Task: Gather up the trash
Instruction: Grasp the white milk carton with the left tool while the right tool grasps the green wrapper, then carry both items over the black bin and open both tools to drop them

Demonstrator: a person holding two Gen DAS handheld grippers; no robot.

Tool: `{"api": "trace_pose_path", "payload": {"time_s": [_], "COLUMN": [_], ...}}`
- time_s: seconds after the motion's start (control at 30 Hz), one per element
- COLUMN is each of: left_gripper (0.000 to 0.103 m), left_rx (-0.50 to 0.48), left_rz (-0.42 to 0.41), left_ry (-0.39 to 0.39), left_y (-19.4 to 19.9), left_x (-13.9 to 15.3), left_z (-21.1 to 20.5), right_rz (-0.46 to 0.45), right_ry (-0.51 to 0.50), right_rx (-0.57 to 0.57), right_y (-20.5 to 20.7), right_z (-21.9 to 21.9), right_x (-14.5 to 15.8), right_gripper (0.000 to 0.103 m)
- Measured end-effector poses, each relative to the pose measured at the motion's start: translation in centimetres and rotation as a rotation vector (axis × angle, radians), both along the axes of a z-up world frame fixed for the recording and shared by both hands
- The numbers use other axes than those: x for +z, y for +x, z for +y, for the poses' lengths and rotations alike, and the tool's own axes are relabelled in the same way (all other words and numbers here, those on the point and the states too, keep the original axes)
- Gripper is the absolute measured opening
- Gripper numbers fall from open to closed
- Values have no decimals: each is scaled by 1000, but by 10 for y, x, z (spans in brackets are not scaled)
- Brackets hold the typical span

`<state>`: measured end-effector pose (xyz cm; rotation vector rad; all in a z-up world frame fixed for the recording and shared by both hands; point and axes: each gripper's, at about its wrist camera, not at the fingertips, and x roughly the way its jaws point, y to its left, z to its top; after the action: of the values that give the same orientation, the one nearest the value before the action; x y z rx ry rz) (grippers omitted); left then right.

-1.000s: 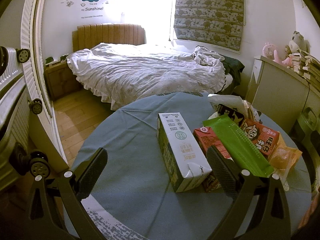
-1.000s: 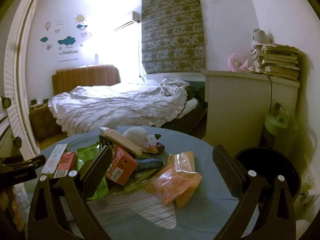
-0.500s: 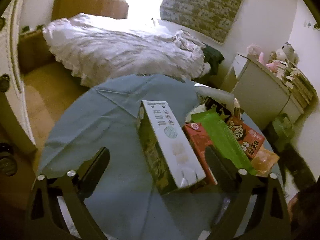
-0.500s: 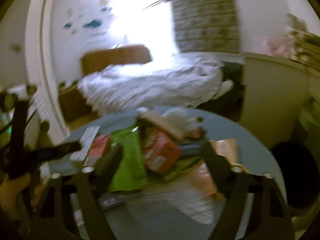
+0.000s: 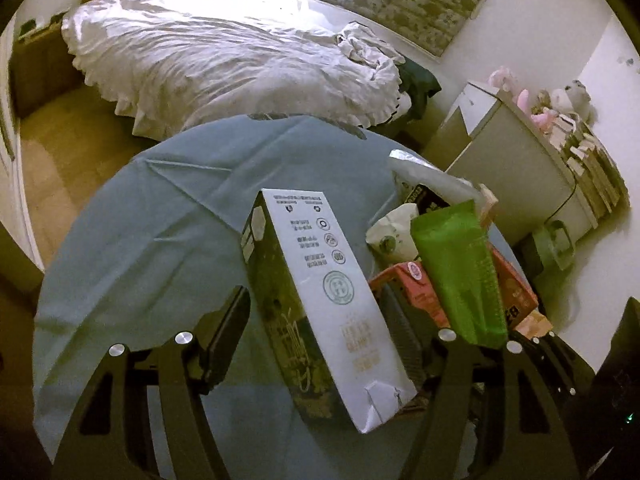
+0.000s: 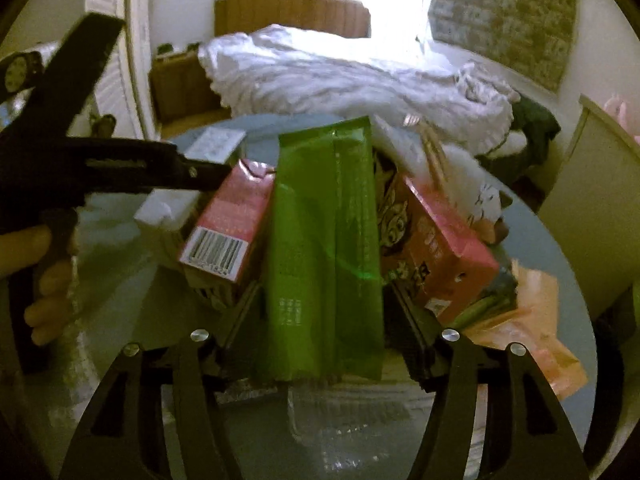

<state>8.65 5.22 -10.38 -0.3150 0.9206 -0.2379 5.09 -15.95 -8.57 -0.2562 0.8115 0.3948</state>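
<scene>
Left-wrist view: left gripper (image 5: 320, 344) straddles the tall white carton (image 5: 328, 300), which lies on its side on the round blue-clothed table (image 5: 152, 232); its jaws have just been closing, the near pad stands clear of the carton's dark face and the far pad is hidden behind it, so no grasp is confirmed. Right-wrist view: right gripper (image 6: 320, 324) brackets the green pouch (image 6: 324, 240), right of that carton in the trash heap between a pink carton (image 6: 228, 224) and red box (image 6: 440, 248); jaws just closing, pads at its edges, pinch uncertain.

White carton (image 5: 332, 304), green pouch (image 6: 324, 256), seemingly flat
</scene>
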Motion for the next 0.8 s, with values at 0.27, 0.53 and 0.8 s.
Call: {"api": "trace_pose_path", "payload": {"time_s": [0.27,0.53,0.8], "left_gripper": [52,43,43], "left_rx": [11,17,-27], "left_rz": [-26,-57,-138], "left_ry": [-23,-71,-61], "left_y": [-4,-26,-51], "left_x": [2,15,56], "left_z": [7,22,7], "right_rz": [-21,-10,-77], "right_ry": [77,251,382], "right_rx": [-3,-32,-35], "right_y": [-13,-27,-48], "right_z": [-11,-49,-77], "right_x": [17,33,53], "right_gripper": [35,26,24]}}
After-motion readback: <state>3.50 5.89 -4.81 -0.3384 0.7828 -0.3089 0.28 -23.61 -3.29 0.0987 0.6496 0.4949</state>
